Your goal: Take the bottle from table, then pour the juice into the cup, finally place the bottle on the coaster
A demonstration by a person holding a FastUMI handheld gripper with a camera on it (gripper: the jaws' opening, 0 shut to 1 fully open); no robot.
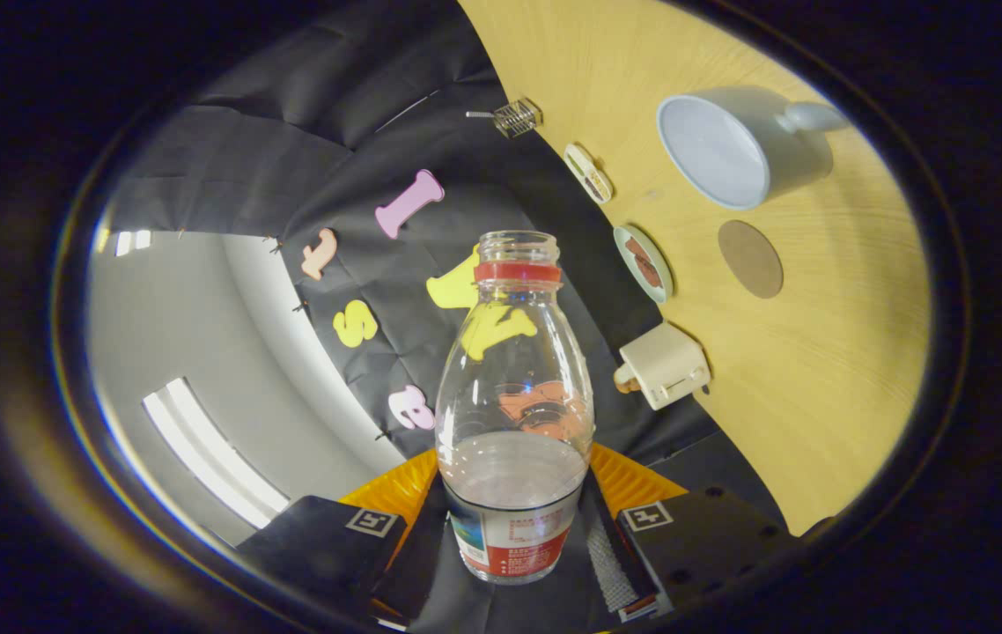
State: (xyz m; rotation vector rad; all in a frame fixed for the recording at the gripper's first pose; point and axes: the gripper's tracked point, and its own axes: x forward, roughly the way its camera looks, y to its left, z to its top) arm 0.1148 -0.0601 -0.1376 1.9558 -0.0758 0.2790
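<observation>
Gripper view: jaws clamped on the bottle [514, 414], rolled sideways, mouth well short of the cup [734, 145].

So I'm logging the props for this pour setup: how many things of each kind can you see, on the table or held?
Bottles: 1, the clear bottle held between the gripper fingers
Cups: 1, the pale cup
Coasters: 1, the round brown coaster
Small round items along the table's far edge: 2
Small wire items: 1
Cream box-shaped items: 1
Total: 7
</observation>
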